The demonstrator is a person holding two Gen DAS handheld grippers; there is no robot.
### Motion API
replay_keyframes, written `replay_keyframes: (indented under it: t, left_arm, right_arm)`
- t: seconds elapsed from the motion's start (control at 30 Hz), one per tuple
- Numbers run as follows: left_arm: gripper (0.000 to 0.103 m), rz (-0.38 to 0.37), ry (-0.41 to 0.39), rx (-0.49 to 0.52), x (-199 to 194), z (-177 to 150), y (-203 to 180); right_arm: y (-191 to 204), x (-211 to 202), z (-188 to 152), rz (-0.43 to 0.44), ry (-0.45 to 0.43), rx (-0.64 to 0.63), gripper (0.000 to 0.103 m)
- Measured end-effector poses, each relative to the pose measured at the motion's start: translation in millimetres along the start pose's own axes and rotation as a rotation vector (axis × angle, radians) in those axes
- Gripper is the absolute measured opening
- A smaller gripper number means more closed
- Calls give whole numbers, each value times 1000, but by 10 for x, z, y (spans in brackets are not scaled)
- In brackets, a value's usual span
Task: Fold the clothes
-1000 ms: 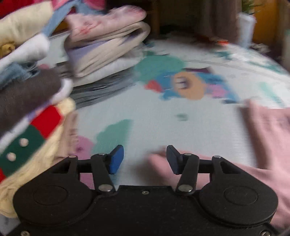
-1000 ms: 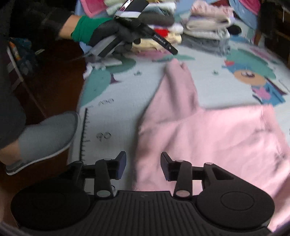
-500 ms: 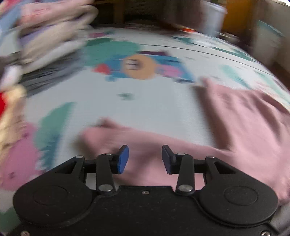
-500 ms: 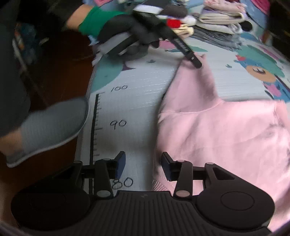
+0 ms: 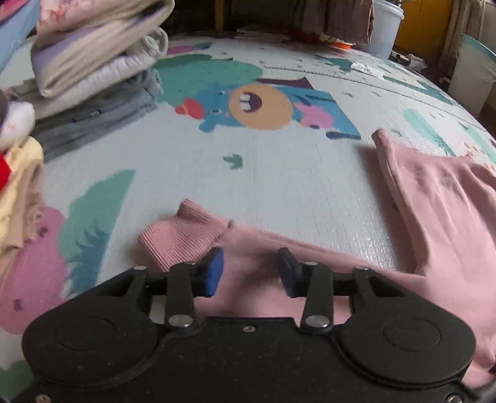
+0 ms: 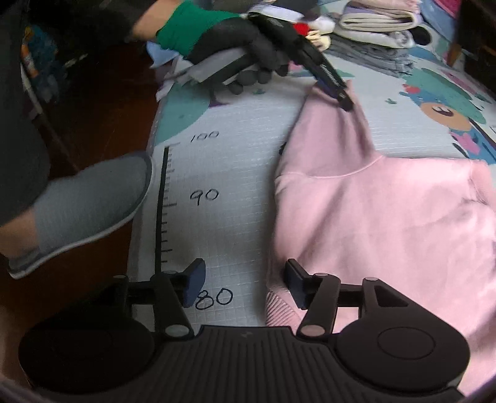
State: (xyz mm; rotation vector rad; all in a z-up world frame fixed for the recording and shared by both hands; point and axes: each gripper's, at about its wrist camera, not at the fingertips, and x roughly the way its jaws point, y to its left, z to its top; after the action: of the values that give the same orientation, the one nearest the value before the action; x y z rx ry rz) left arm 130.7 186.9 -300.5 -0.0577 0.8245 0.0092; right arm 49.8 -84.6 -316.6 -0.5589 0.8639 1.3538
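A pink sweater [image 6: 387, 223] lies flat on the printed play mat [image 5: 279, 186]. One sleeve stretches away from its body and ends in a ribbed cuff [image 5: 183, 238]. My left gripper [image 5: 249, 269] hovers low over that sleeve just behind the cuff, blue pads apart and not pressing the cloth. In the right wrist view a gloved hand [image 6: 241, 46] holds the left gripper [image 6: 342, 99] at the sleeve's end. My right gripper [image 6: 245, 285] is at the sweater's ribbed hem corner [image 6: 279, 307]. Its jaws are opening, one finger over the hem, the other over bare mat.
Stacks of folded clothes [image 5: 93, 62] line the mat's far left side. A person's foot in a grey slipper [image 6: 86, 204] rests at the mat's edge beside a printed ruler scale [image 6: 162, 201]. Dark floor lies beyond. A white bin [image 5: 384, 28] stands at the back.
My left gripper has swung away from the folded stacks and come down over the sleeve behind its cuff. My right gripper's jaws have widened and it sits at the hem corner.
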Motion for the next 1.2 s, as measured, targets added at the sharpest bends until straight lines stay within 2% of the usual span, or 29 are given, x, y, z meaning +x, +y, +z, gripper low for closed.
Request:
replay_keyframes:
  t: [0.13, 0.17, 0.23, 0.27, 0.33, 0.4, 0.47, 0.53, 0.57, 0.63, 0.7, 0.83, 0.97, 1.03, 1.07, 1.1, 1.17, 1.2]
  left_arm:
    - [48, -112, -67, 45, -149, -54, -100]
    - [49, -109, -54, 58, -99, -94, -117]
    - [51, -43, 5, 99, -1, -185, -141]
    - [51, -35, -11, 105, -16, -187, -149]
    - [50, -47, -8, 72, -47, -105, -156]
    - [50, -60, -24, 81, -104, -16, -233]
    - [50, -71, -42, 118, -154, 58, -353]
    - [50, -99, -45, 131, -169, 134, -481]
    - [50, -114, -46, 133, -180, 156, -533]
    - [50, -147, -46, 153, -213, 186, -668]
    - [50, -174, -45, 179, -258, 178, -782]
    - [50, -220, -26, 194, -276, 136, -939]
    - [50, -274, 8, 225, -264, 10, -1053]
    - [50, -300, 26, 248, -262, -69, -1108]
    - [50, -302, 40, 255, -246, -116, -1126]
    - [50, -300, 56, 256, -222, -163, -1135]
    - [50, -278, 89, 264, -166, -253, -1145]
    - [50, -272, 103, 265, -143, -287, -1142]
  right_arm:
    - [-118, -280, -94, -35, -78, 105, 57]
    - [-167, -369, -143, -55, -99, 147, 57]
    - [-308, -618, -283, -93, -160, 268, 57]
    - [-398, -768, -365, -117, -199, 337, 57]
    - [-640, -1130, -617, -206, -299, 503, 57]
    - [-886, -1464, -896, -305, -396, 674, 57]
    - [-1187, -1746, -1303, -399, -493, 896, 57]
    - [-1456, -1932, -1723, -479, -577, 1104, 53]
    - [-1575, -1967, -1882, -501, -595, 1164, 49]
    - [-1769, -1932, -2042, -521, -563, 1188, 45]
    - [-1933, -1856, -2129, -502, -540, 1197, 43]
    - [-2077, -1636, -1995, -458, -503, 1152, 43]
    - [-2172, -1448, -1920, -479, -415, 1154, 43]
    - [-2195, -1414, -1860, -483, -405, 1121, 43]
    - [-2196, -1398, -1810, -472, -389, 1093, 34]
    - [-2195, -1377, -1763, -459, -368, 1060, 13]
    - [-2164, -1354, -1689, -455, -339, 1006, 12]
    - [-2128, -1397, -1698, -462, -353, 1012, 10]
